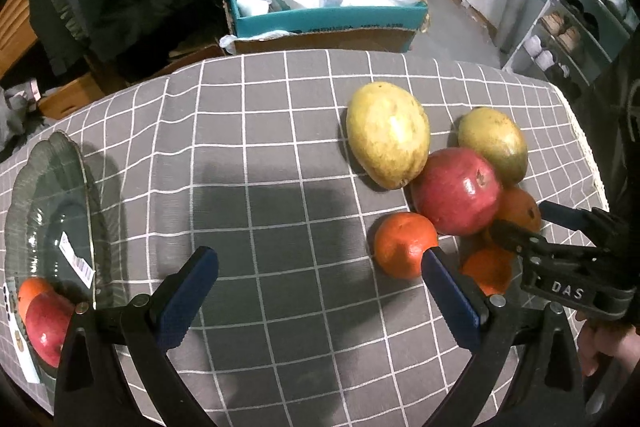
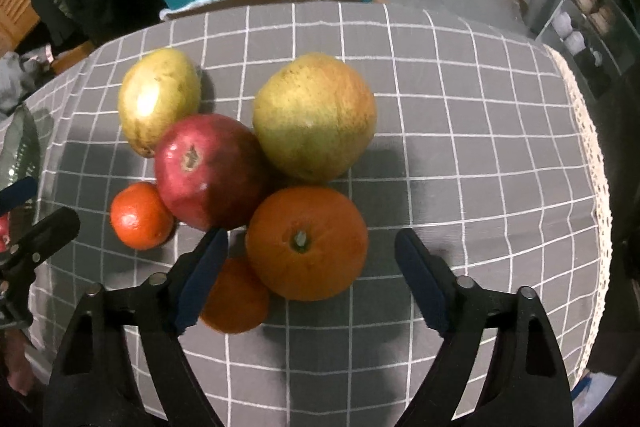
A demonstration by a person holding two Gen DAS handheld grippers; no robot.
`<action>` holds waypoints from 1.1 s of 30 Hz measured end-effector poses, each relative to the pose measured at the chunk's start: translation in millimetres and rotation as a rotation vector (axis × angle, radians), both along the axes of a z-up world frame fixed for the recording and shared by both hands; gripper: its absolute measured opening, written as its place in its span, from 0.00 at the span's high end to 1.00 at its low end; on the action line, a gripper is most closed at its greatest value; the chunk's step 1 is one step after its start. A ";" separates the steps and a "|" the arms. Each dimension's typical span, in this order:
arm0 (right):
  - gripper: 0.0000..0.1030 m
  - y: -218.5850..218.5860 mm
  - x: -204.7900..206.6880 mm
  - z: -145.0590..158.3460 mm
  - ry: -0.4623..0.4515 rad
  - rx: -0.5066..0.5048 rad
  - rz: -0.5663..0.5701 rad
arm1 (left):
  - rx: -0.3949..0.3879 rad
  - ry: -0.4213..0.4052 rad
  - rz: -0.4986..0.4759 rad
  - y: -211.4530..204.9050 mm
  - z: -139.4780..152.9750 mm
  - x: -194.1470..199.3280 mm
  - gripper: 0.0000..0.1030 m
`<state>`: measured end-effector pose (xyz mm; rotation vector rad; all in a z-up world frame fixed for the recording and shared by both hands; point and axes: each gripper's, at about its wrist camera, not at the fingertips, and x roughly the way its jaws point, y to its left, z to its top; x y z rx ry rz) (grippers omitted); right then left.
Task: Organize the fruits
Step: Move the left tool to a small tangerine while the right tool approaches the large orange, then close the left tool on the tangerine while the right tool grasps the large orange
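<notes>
A large orange sits at the near edge of a fruit cluster on the right half of the grid-clothed table, framed between the spread blue pads of the right claw, which points steeply down over it, jaws wide and gripping nothing, neither pad touching the fruit. Just beyond lie a red pomegranate, two yellow-green mangoes and a small tangerine, with another orange fruit partly hidden behind the left pad. The left claw tilts down over bare cloth near the table's middle, also wide open and empty, its right pad just beside a tangerine. Only the left wrist view shows the glass plate at the table's left edge, already carrying a pomegranate and an orange fruit, and a hand gripping the right tool. The right wrist view alone shows the large orange's stem end.
</notes>
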<state>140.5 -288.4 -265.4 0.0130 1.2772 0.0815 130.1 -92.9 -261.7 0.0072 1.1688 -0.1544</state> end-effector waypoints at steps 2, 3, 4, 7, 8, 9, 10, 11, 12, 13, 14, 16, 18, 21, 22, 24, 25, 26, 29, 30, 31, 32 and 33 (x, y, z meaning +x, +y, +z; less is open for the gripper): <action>0.21 -2.3 0.7 -5.5 0.015 0.001 -0.005 | 0.004 0.004 -0.008 -3.1 -2.4 -0.4 0.01; 0.22 -3.1 0.9 -7.8 0.020 0.005 -0.006 | 0.005 0.006 -0.012 -4.6 -3.6 -0.3 0.01; 0.23 -4.0 1.2 -10.0 0.025 0.015 -0.009 | 0.005 0.009 -0.019 -6.7 -4.8 -0.2 0.01; 0.33 -6.9 1.1 -11.6 0.029 0.061 -0.012 | 0.003 0.012 -0.036 -13.4 -7.6 2.4 0.01; 0.36 -7.2 0.6 -10.7 0.028 0.077 -0.011 | 0.002 0.012 -0.043 -15.4 -8.8 3.9 0.01; 0.36 -7.1 -0.1 -9.5 0.025 0.071 -0.012 | 0.002 0.013 -0.051 -18.3 -9.8 4.1 0.01; 0.36 -6.6 -1.1 -8.7 0.020 0.058 -0.011 | 0.004 0.014 -0.061 -21.8 -11.5 4.3 0.01; 0.37 -6.5 -2.2 -7.9 0.013 0.041 -0.010 | 0.008 0.016 -0.071 -25.5 -13.4 4.7 0.01; 0.37 -6.9 -3.2 -7.1 0.006 0.030 -0.012 | 0.011 0.019 -0.083 -29.1 -15.6 4.7 0.01; 0.37 -9.0 -4.5 -5.7 0.000 0.027 -0.019 | 0.015 0.022 -0.090 -31.7 -17.3 4.6 0.01; 0.37 -12.0 -5.7 -3.6 -0.009 0.032 -0.030 | 0.020 0.026 -0.097 -34.0 -19.7 5.2 0.01; 0.37 -18.6 -8.1 1.1 -0.024 0.038 -0.048 | 0.019 0.036 -0.108 -38.3 -24.1 6.1 0.01; 0.37 -22.4 -8.6 5.2 -0.036 0.030 -0.061 | 0.010 0.042 -0.112 -40.3 -26.7 7.1 0.01; 0.37 -29.3 -11.8 10.3 -0.050 0.028 -0.078 | -0.003 0.048 -0.112 -42.8 -30.2 9.6 0.01; 0.37 -31.2 -13.1 11.8 -0.053 0.029 -0.083 | -0.006 0.050 -0.110 -43.8 -31.4 10.2 0.01; 0.37 -30.2 -11.3 11.1 -0.055 0.030 -0.087 | -0.017 0.054 -0.109 -44.2 -33.4 11.4 0.06; 0.37 -30.9 -11.7 11.2 -0.055 0.030 -0.090 | -0.020 0.060 -0.110 -44.5 -35.3 12.0 0.08; 0.37 -31.4 -11.7 11.0 -0.055 0.031 -0.091 | -0.019 0.067 -0.111 -45.7 -37.5 13.0 0.14; 0.37 -30.6 -9.3 8.6 -0.054 0.033 -0.093 | -0.029 0.087 -0.110 -44.5 -42.0 14.0 0.27; 0.37 -31.5 -10.2 9.0 -0.054 0.031 -0.092 | -0.033 0.085 -0.109 -44.2 -42.1 13.5 0.28; 0.37 -31.6 -10.4 9.0 -0.054 0.031 -0.092 | -0.035 0.080 -0.109 -44.2 -41.7 12.8 0.29; 0.37 -31.9 -10.6 8.9 -0.054 0.032 -0.092 | -0.047 0.081 -0.113 -44.0 -41.4 12.4 0.35; 0.37 -31.7 -10.5 8.8 -0.054 0.033 -0.092 | -0.066 0.082 -0.117 -43.7 -41.0 11.9 0.43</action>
